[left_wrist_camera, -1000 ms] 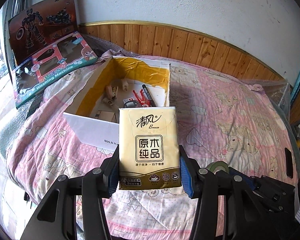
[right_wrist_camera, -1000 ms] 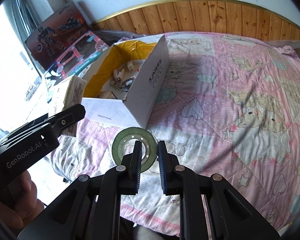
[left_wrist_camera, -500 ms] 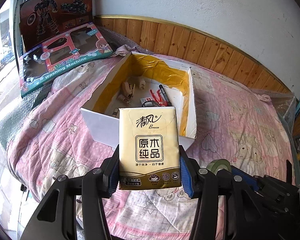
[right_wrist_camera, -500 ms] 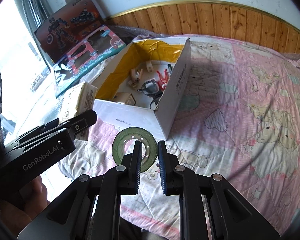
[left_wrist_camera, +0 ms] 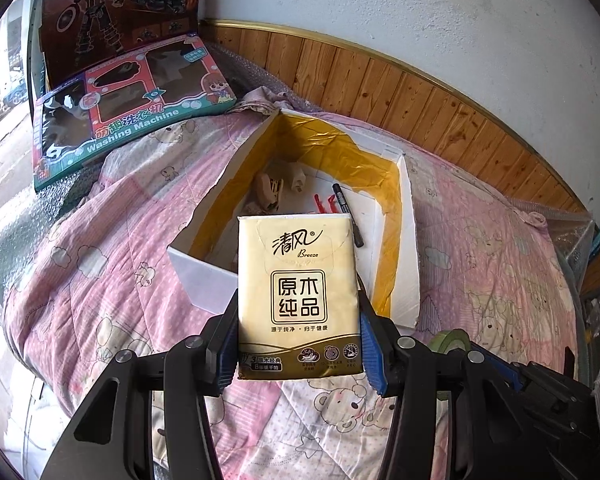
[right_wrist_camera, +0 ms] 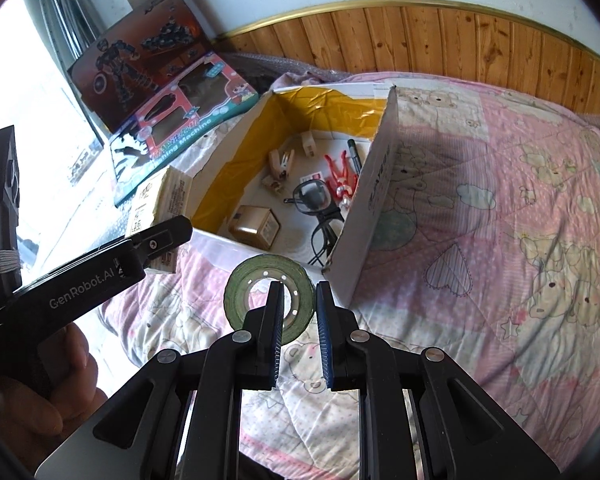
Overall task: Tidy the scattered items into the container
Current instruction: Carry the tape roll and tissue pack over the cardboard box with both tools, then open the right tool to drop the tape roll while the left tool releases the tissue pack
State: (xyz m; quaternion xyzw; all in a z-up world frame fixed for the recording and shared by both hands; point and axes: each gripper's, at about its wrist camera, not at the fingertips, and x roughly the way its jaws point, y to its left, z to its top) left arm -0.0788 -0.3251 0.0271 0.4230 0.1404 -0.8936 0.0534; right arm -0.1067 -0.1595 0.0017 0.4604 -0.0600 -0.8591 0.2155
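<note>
My left gripper (left_wrist_camera: 298, 320) is shut on a yellow tissue pack (left_wrist_camera: 298, 276), held upright just in front of the near wall of the open white box (left_wrist_camera: 408, 240). In the right wrist view the pack (right_wrist_camera: 160, 200) hangs left of the box (right_wrist_camera: 376, 208). My right gripper (right_wrist_camera: 299, 300) is shut on the rim of a green tape roll (right_wrist_camera: 240, 292), above the quilt at the box's near corner. Inside the box lie glasses (right_wrist_camera: 316, 200), a red figure (right_wrist_camera: 340, 176), a black marker (right_wrist_camera: 354, 154), a small carton (right_wrist_camera: 256, 224) and beige clips (right_wrist_camera: 282, 162).
The box rests on a pink quilted bed (right_wrist_camera: 500, 220). Two toy boxes (left_wrist_camera: 132, 112) lean at the back left, against a wooden panel (left_wrist_camera: 420, 92) and wall. A hand (right_wrist_camera: 40, 392) grips the left tool at the lower left.
Both grippers have risen and come closer to the box with their loads, so its inside shows more from above. Neither grip has changed.
</note>
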